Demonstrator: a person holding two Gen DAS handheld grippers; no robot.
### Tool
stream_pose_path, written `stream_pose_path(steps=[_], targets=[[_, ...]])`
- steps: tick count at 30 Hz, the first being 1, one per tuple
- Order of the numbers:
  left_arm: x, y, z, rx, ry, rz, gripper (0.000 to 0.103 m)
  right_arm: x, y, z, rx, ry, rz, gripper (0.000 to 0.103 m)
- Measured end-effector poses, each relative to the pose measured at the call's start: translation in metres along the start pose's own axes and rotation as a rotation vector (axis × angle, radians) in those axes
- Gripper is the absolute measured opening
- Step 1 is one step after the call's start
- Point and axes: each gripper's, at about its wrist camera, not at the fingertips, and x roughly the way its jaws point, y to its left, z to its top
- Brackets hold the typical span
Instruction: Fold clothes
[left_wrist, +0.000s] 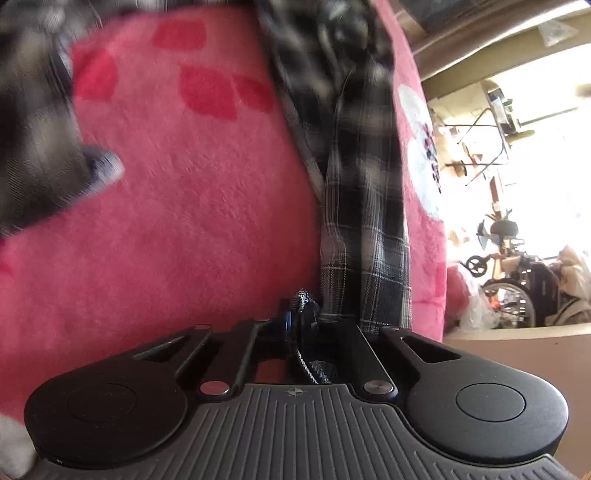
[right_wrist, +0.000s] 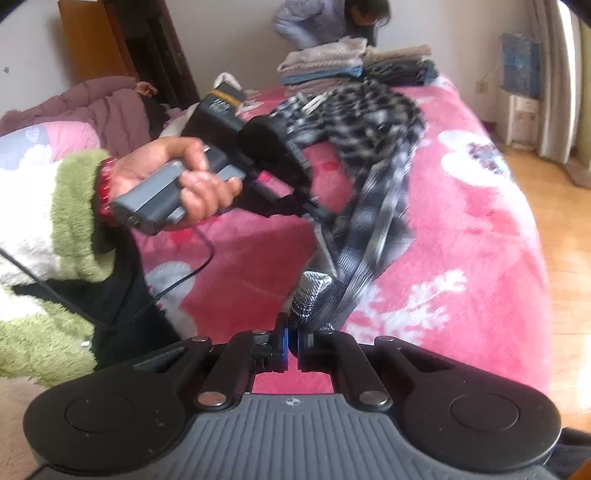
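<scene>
A black-and-white plaid shirt (right_wrist: 373, 147) lies stretched and bunched over the pink blanket (right_wrist: 461, 229). My right gripper (right_wrist: 293, 341) is shut on a corner of the shirt right in front of the camera. In the left wrist view my left gripper (left_wrist: 310, 321) is shut on another edge of the plaid shirt (left_wrist: 364, 229), which runs taut up and away over the pink blanket (left_wrist: 184, 206). The right wrist view also shows the left gripper (right_wrist: 317, 214) held in a hand (right_wrist: 184, 184), pinching the cloth mid-bed. The shirt is motion-blurred in both views.
Two piles of folded clothes (right_wrist: 354, 62) sit at the far end of the bed, with a person (right_wrist: 332, 18) bent behind them. A purple quilt (right_wrist: 99, 103) lies at the left. Wooden floor (right_wrist: 561, 236) runs along the bed's right side. A wheelchair (left_wrist: 524, 291) stands beyond the bed edge.
</scene>
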Motion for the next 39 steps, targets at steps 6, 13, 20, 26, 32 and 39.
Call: stream_pose_path(steps=[6,13,20,26,32,39], targets=[[-0.08,-0.006,-0.04,0.074,-0.095,-0.078,0.001,-0.032,0.004,0.014,-0.071,-0.103,-0.075,0.004],[-0.146,-0.007,-0.113,0.174,-0.054,-0.159,0.001,-0.056,0.009,0.016,-0.194,-0.121,-0.155,0.004],[-0.132,-0.012,-0.172,0.246,0.111,-0.181,0.001,-0.058,0.009,0.007,-0.307,-0.06,-0.212,0.004],[-0.154,-0.041,-0.181,0.425,-0.014,-0.269,0.001,-0.076,0.011,0.022,-0.424,-0.109,-0.26,0.004],[-0.077,-0.018,-0.191,0.411,0.202,-0.097,0.001,-0.056,-0.001,-0.006,-0.529,0.027,-0.254,0.004],[-0.036,-0.025,-0.187,0.444,0.344,-0.055,0.002,-0.01,-0.002,-0.042,-0.675,0.258,-0.263,0.004]])
